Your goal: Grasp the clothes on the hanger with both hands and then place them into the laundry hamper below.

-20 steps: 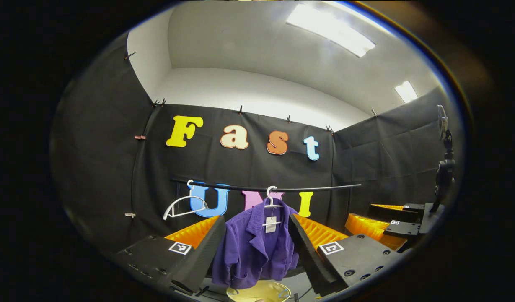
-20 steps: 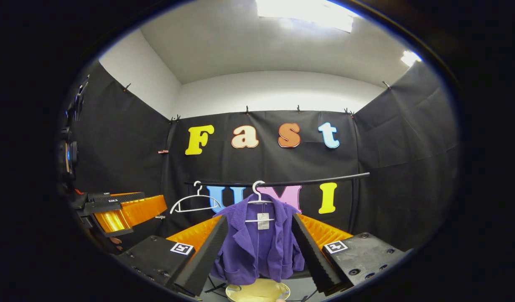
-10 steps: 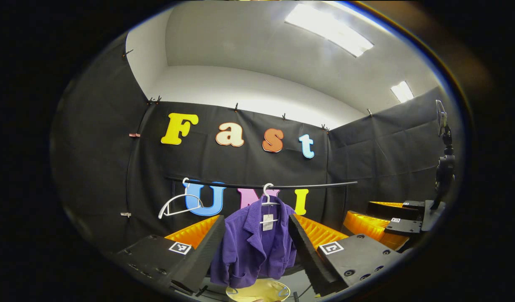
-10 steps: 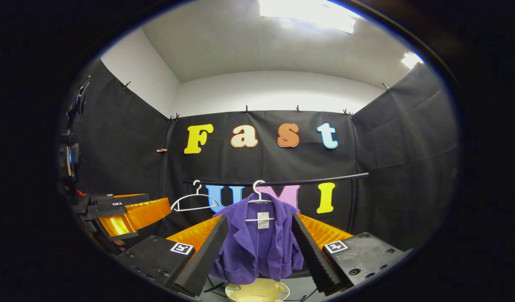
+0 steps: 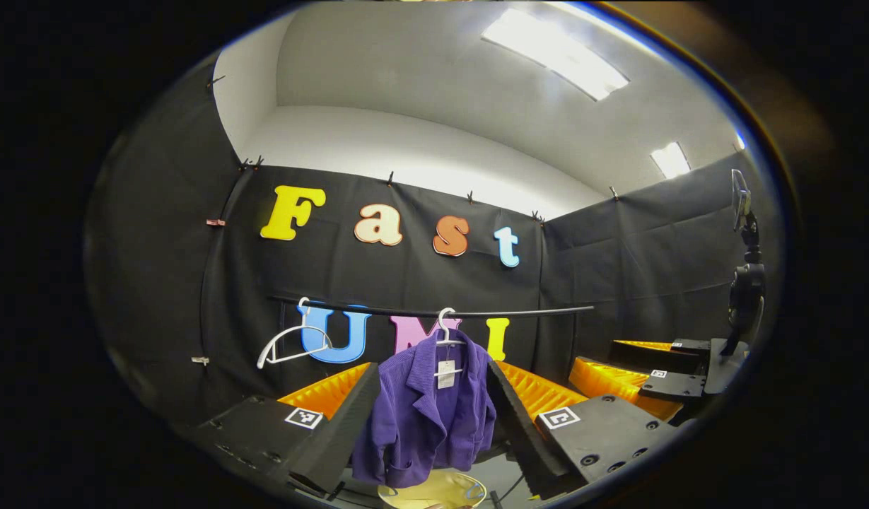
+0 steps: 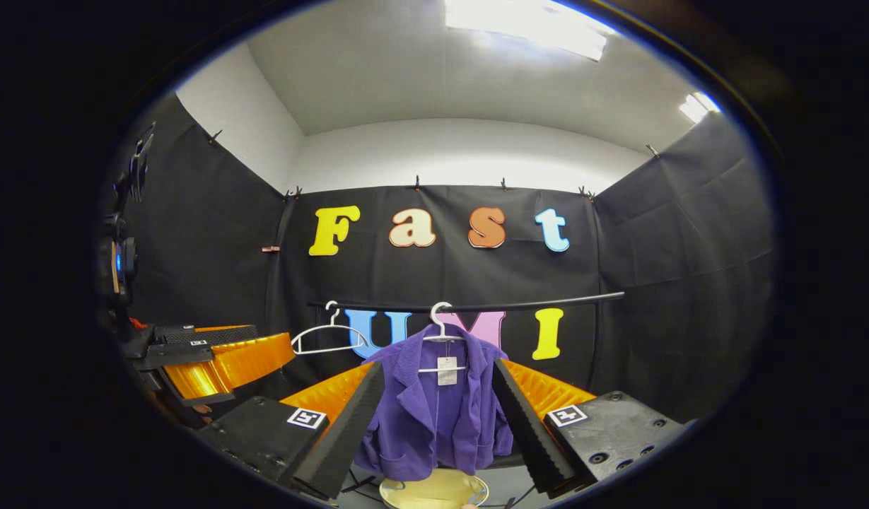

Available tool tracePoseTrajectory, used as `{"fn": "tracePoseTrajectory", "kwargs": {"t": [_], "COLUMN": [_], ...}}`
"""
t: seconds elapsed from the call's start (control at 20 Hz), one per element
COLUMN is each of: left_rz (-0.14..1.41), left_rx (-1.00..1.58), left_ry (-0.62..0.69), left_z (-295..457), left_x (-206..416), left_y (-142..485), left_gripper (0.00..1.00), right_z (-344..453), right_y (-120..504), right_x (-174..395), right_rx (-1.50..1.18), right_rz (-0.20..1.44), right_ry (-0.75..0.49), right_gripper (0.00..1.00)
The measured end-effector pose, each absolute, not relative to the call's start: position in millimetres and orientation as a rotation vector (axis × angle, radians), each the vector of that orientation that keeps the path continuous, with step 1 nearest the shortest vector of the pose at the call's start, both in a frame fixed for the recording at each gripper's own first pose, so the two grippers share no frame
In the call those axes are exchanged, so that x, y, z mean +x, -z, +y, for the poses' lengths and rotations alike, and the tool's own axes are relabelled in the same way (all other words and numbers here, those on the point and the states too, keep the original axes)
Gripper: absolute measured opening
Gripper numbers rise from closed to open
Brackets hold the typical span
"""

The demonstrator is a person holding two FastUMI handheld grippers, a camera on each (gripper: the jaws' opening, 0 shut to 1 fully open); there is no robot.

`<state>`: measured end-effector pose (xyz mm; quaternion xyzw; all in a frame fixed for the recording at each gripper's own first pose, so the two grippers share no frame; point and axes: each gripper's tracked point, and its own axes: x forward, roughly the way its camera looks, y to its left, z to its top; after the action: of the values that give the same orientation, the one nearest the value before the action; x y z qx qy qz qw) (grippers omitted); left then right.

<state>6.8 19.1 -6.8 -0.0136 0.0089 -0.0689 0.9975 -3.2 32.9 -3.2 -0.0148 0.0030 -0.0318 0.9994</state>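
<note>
A purple jacket (image 5: 423, 413) (image 6: 434, 417) hangs on a white hanger (image 5: 445, 332) (image 6: 441, 332) from a black rail (image 5: 519, 311) (image 6: 533, 305). A white tag dangles at its collar. Below it I see the rim of a pale yellow hamper (image 5: 434, 491) (image 6: 434, 489). My left gripper (image 5: 430, 424) is open, and the jacket shows in the gap between its black fingers, farther off. My right gripper (image 6: 434, 428) is open too, framing the jacket the same way. In the left gripper view the right gripper (image 5: 646, 375) appears at the right; in the right gripper view the left gripper (image 6: 201, 357) appears at the left.
An empty white hanger (image 5: 293, 346) (image 6: 328, 336) hangs on the rail left of the jacket. A camera stand (image 5: 745, 283) rises at the right of the left gripper view. Black cloth walls close the booth on three sides.
In the left gripper view the rail, both hangers and the jacket have slid slightly left and up. The right gripper view has barely shifted. Both grippers stay open.
</note>
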Motion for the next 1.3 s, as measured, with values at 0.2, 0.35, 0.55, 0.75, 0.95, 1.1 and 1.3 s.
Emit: {"fn": "tracePoseTrajectory", "kwargs": {"t": [0.2, 0.35, 0.55, 0.75, 0.95, 1.1, 1.3], "left_rz": [0.033, 0.044, 0.044, 0.058, 0.054, 0.065, 0.107], "left_rx": [-0.045, -0.048, -0.046, -0.044, -0.033, -0.037, -0.027], "left_ry": [0.182, 0.202, 0.224, 0.229, 0.195, 0.167, 0.134], "left_z": [28.7, 26.0, 23.8, 21.0, 9.6, 4.9, -9.4], "left_x": [18.0, 25.3, 32.9, 45.1, 73.0, 119.2, 162.3], "left_y": [13.9, 17.5, 23.4, 38.2, 55.9, 67.3, 104.0], "left_gripper": [0.94, 0.94, 0.94, 0.94, 0.94, 0.95, 0.95], "right_z": [39.6, 40.0, 31.9, 13.7, -8.5, -32.7, -52.7], "right_y": [10.2, 16.0, 19.0, 33.2, 44.3, 53.9, 85.9], "right_x": [-7.0, -6.5, 7.1, 33.2, 76.5, 109.7, 150.0], "right_rx": [-0.057, -0.075, -0.066, -0.066, -0.063, -0.056, -0.015], "right_rz": [0.016, 0.03, 0.034, 0.041, 0.04, 0.039, 0.092], "right_ry": [0.104, 0.126, 0.145, 0.144, 0.11, 0.094, 0.046], "right_gripper": [0.98, 0.97, 0.97, 0.97, 0.97, 0.97, 0.97]}}
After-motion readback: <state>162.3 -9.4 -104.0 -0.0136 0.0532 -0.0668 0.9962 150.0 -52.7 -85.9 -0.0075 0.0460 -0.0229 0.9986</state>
